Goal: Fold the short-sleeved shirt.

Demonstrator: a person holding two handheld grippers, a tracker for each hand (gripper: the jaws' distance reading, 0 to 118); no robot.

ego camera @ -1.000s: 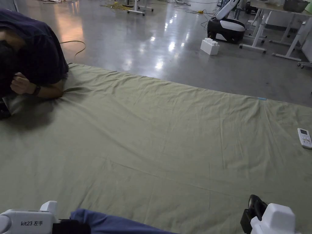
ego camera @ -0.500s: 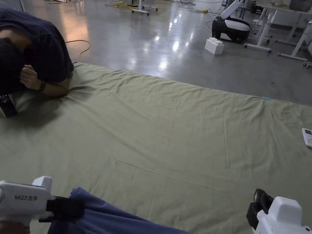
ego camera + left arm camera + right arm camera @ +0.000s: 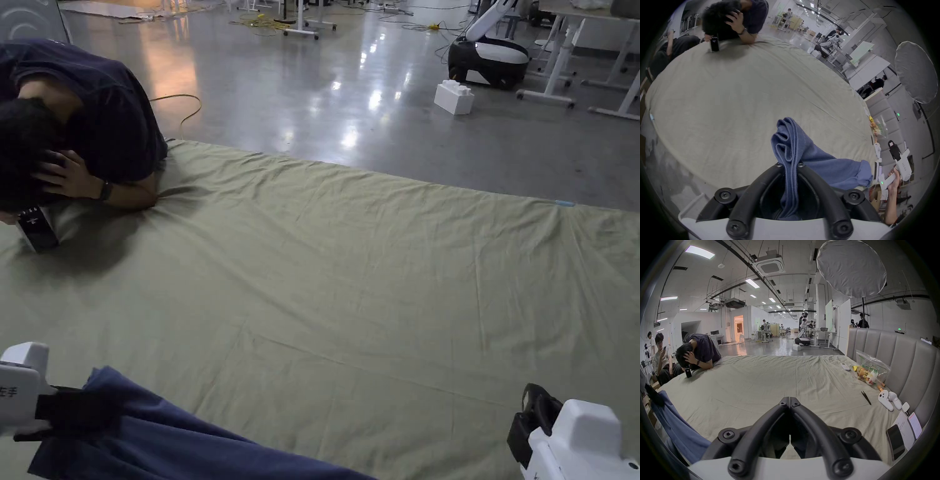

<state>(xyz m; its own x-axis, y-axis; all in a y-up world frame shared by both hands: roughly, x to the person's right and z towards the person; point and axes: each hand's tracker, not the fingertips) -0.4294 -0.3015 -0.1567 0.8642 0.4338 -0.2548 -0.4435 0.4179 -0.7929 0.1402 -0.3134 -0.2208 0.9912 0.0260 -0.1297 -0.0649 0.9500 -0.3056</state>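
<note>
A dark blue shirt (image 3: 187,447) hangs bunched over the near edge of the olive-green bed sheet (image 3: 350,281). My left gripper (image 3: 75,409) at the bottom left is shut on a gathered fold of it. In the left gripper view several hemmed layers of the shirt (image 3: 826,165) stick out past the left gripper's (image 3: 789,164) closed tips. My right gripper (image 3: 537,415) sits at the bottom right above the sheet, away from the shirt. In the right gripper view the right gripper (image 3: 789,400) is shut with its jaw tips meeting on nothing, and the shirt (image 3: 677,426) drapes at the far left.
A person (image 3: 81,125) leans on the bed's far left corner beside an upright phone (image 3: 37,228). Near the grey headboard (image 3: 899,361) lie a remote (image 3: 844,366), a snack bag (image 3: 870,369), white controllers (image 3: 886,400) and phones (image 3: 896,441). Grey floor lies beyond the bed.
My left gripper has risen and drawn left with the shirt, showing more blue cloth. The person at the far left has put a hand on their head. The right gripper has barely moved.
</note>
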